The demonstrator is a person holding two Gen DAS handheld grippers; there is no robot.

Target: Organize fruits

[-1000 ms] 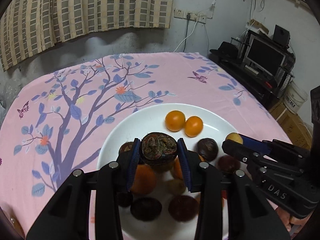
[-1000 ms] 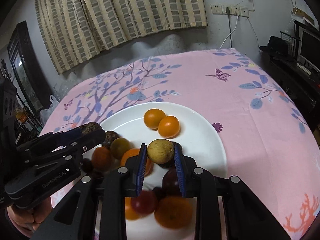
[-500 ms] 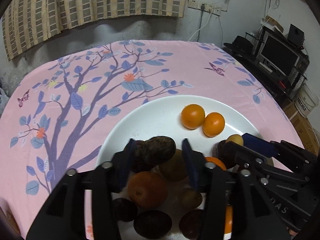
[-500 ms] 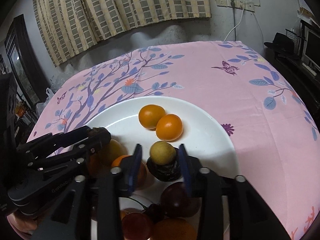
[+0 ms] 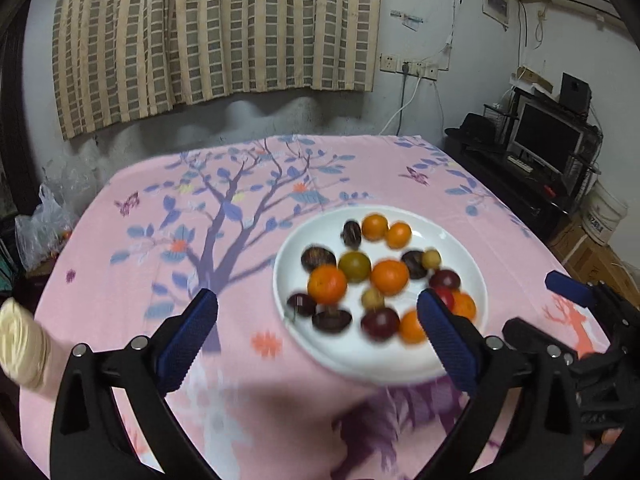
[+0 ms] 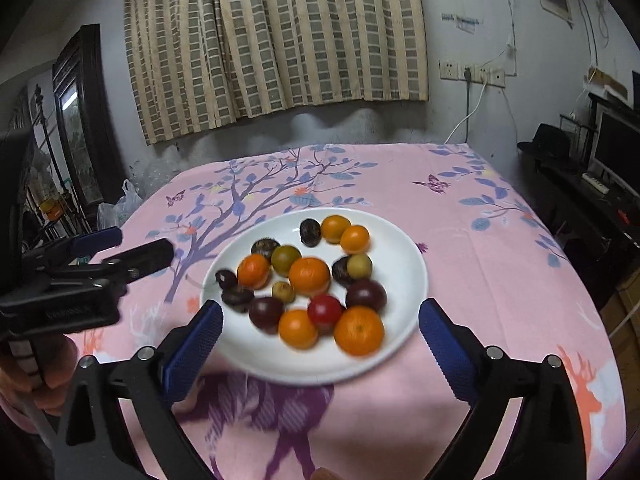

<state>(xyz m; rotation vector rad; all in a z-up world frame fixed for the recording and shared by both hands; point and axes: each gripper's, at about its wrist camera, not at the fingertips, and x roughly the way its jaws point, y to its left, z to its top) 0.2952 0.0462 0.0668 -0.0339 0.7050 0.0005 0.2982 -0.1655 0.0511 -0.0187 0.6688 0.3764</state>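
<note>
Left gripper (image 5: pixel 316 320) — blue pads spread wide, nothing between them, held above the near edge of the table. Right gripper (image 6: pixel 320 326) likewise gaping and empty, just short of the plate's near rim.

White plate (image 6: pixel 404 280) sits on the pink tree-print tablecloth (image 6: pixel 480 240), toward the table's near edge. Fruits all on the plate: oranges (image 6: pixel 309 275), dark purple fruits (image 6: pixel 366 295), a red one (image 6: pixel 325 309), small yellow-green ones (image 6: pixel 359 266) — some touching. Image blurred; finer detail unclear.
</note>
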